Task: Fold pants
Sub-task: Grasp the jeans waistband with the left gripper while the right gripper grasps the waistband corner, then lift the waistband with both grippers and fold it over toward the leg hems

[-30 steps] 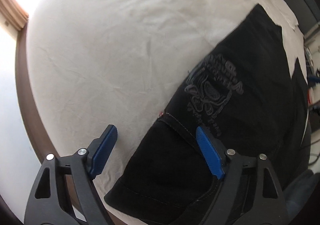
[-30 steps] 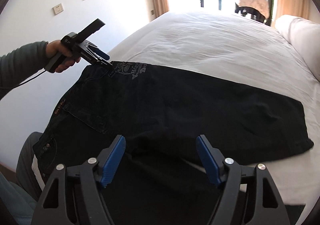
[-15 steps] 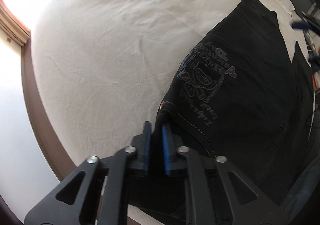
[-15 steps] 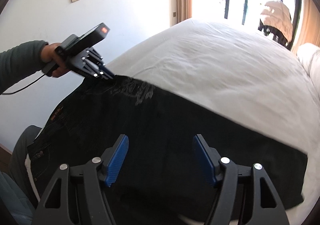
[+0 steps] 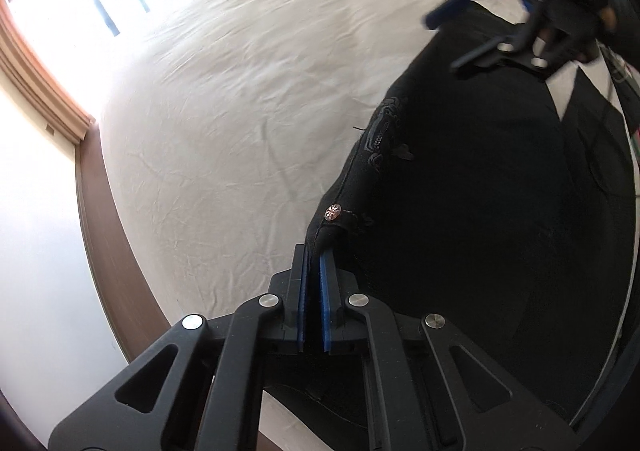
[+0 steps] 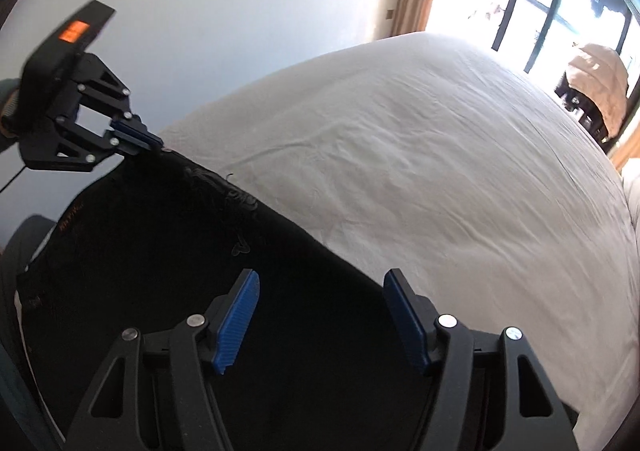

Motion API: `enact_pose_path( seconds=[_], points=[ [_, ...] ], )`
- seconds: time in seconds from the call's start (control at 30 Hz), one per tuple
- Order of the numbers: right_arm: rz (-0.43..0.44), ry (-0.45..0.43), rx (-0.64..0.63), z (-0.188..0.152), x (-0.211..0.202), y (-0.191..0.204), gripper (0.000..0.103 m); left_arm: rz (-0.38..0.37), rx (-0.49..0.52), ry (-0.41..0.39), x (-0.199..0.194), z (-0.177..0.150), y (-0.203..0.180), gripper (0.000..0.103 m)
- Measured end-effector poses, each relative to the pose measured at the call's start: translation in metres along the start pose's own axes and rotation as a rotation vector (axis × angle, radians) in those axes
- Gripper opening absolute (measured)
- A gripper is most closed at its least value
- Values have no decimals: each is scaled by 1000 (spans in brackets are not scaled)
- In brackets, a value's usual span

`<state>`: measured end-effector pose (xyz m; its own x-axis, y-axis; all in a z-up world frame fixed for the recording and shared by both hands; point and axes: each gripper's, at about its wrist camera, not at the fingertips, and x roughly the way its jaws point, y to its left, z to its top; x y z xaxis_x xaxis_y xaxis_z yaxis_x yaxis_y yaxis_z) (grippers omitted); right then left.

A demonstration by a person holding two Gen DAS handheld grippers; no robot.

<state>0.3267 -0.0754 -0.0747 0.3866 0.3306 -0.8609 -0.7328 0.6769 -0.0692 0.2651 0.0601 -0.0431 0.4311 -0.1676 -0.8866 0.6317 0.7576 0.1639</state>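
Left gripper [image 5: 313, 263] clamped on black pants [image 5: 500, 211]; right gripper [image 6: 320, 291] closing, seemingly nothing gripped.

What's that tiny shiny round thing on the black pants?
Start at the big white bed, then find the black pants on it. At their edge, just above the left claw pinching the cloth, sits a copper rivet, the only shiny spot there.

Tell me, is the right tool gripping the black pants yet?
No, the right gripper hovers over the pants, fingers apart.
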Motion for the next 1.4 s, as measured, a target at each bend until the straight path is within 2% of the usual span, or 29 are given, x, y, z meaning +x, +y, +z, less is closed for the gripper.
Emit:
enact_pose_path(
  seconds=[0.07,0.2,0.43,0.53,0.6,0.77,0.97,1.1,1.27,1.4],
  points=[
    [-2,21,-46,4,8,2,65,5,8,-6,-5,-3,-3,4],
    [-1,90,-139,8,25,8,54,2,-4,-21,-13,-7,-1,4],
    [19,154,-176,12,44,5,39,-9,-2,-30,-16,-9,-3,4],
    [19,187,-187,12,51,4,26,-15,-7,-34,-15,-10,-2,4],
    [16,197,-189,12,52,5,12,-15,-10,-36,-14,-10,-1,4],
    [19,180,-168,12,48,6,8,-14,-15,-48,-19,-11,-4,4],
    [-18,113,-127,5,23,18,5,-14,-33,-77,-34,-12,-17,4],
    [-42,61,-87,-3,7,35,5,-23,-32,-86,-43,-17,-36,4],
    [-30,11,-45,-10,-10,62,4,-55,-38,-99,-55,-22,-68,4],
    [-9,-2,-26,-28,-23,86,4,-70,-35,-105,-66,-29,-90,4]
  ],
)
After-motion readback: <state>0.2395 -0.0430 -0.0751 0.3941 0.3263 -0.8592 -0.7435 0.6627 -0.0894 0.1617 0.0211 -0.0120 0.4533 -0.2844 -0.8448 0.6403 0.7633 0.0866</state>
